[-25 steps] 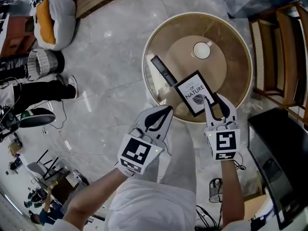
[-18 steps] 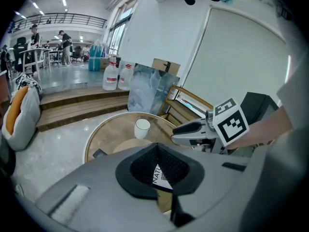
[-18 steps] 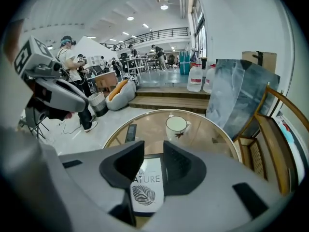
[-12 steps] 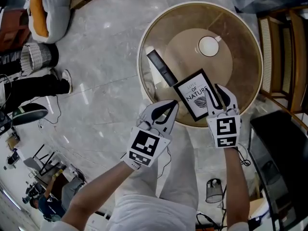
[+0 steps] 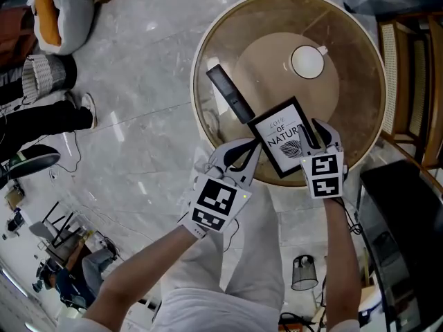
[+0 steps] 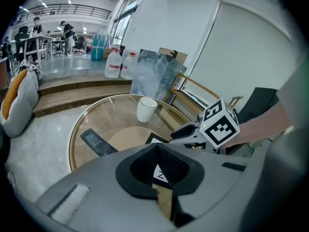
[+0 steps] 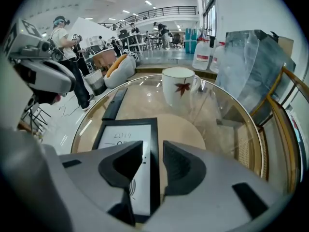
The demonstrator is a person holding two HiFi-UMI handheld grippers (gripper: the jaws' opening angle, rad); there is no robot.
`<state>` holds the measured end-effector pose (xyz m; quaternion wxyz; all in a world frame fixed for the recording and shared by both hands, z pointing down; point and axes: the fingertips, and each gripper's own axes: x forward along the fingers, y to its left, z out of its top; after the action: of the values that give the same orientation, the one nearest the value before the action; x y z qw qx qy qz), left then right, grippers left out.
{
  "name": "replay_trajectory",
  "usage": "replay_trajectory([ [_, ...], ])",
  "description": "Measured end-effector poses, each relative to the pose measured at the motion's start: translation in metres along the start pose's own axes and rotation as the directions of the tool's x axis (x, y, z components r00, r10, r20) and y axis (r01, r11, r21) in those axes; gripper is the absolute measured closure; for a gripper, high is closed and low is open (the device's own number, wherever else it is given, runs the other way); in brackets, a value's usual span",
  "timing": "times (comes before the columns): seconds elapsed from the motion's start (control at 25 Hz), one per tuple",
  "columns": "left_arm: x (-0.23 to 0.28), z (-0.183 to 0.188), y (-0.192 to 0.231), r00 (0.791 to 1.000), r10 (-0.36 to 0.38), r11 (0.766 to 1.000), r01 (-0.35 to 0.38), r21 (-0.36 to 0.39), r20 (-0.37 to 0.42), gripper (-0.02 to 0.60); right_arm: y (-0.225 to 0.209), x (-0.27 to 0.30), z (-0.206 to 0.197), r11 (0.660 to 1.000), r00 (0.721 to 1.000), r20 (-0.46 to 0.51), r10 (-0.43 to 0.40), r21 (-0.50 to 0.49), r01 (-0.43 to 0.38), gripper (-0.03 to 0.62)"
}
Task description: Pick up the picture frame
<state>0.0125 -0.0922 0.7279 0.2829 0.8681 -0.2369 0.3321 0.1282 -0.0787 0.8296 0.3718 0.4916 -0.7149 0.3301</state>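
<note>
The picture frame, black-edged with a white print, lies flat near the front rim of a round glass table. My right gripper points steeply down at the frame's right side. Its jaws are opening, and the frame's right border runs between them without the pads pressing on it. My left gripper is at the frame's lower left edge with its fingertips together and nothing held. In the left gripper view a corner of the frame shows just beyond the left gripper.
A black remote lies on the glass left of the frame. A white mug stands farther back. A wooden chair is at the right, and a dark flat object sits below it. A cushion and a person's legs are at the left.
Both grippers have come down closer to the table. The left one has reached the frame's lower left edge. The right one has spread its jaws around the frame's right edge.
</note>
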Motion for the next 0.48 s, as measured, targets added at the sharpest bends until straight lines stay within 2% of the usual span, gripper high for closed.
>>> replay_trajectory([
  [0.28,0.015,-0.01,0.004,1.0,-0.003,0.999,0.002,-0.038,-0.017,0.584,-0.001,0.018,-0.025,0.999,0.997,-0.07,0.028,-0.022,-0.029,0.482],
  [0.48,0.02,-0.017,-0.001,0.999,-0.012,1.0,0.012,-0.002,-0.042,0.586,-0.001,0.022,-0.026,0.998,0.996,-0.07,0.054,0.015,-0.053,0.479],
])
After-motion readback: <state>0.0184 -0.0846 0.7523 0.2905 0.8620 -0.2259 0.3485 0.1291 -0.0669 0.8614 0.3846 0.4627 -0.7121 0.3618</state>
